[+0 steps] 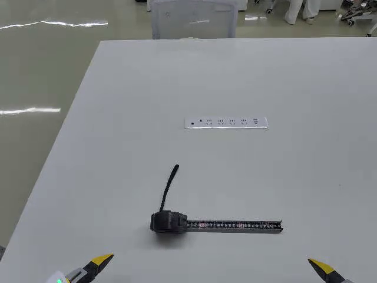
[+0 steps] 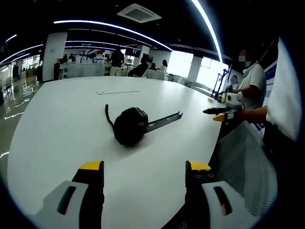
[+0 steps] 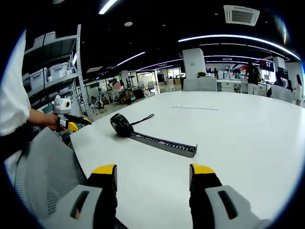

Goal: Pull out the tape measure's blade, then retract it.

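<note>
A black tape measure (image 1: 169, 222) lies on the white table (image 1: 235, 82) with its blade (image 1: 234, 226) drawn out to the right and a black wrist strap (image 1: 169, 186) trailing away from it. The case (image 2: 129, 125) and blade (image 2: 163, 121) lie ahead of my left gripper (image 2: 145, 171), which is open and holds nothing. My right gripper (image 3: 153, 175) is open too, with the blade's end (image 3: 189, 150) just beyond its yellow tips and the case (image 3: 121, 124) farther left. In the head view the left gripper (image 1: 97, 263) and right gripper (image 1: 321, 268) sit at the near table edge, apart from the tape.
A white power strip (image 1: 226, 122) lies flat on the table beyond the tape measure. A grey chair back (image 1: 191, 17) stands at the far edge. Shiny floor lies to the left of the table, and a person stands at the far right in the left gripper view.
</note>
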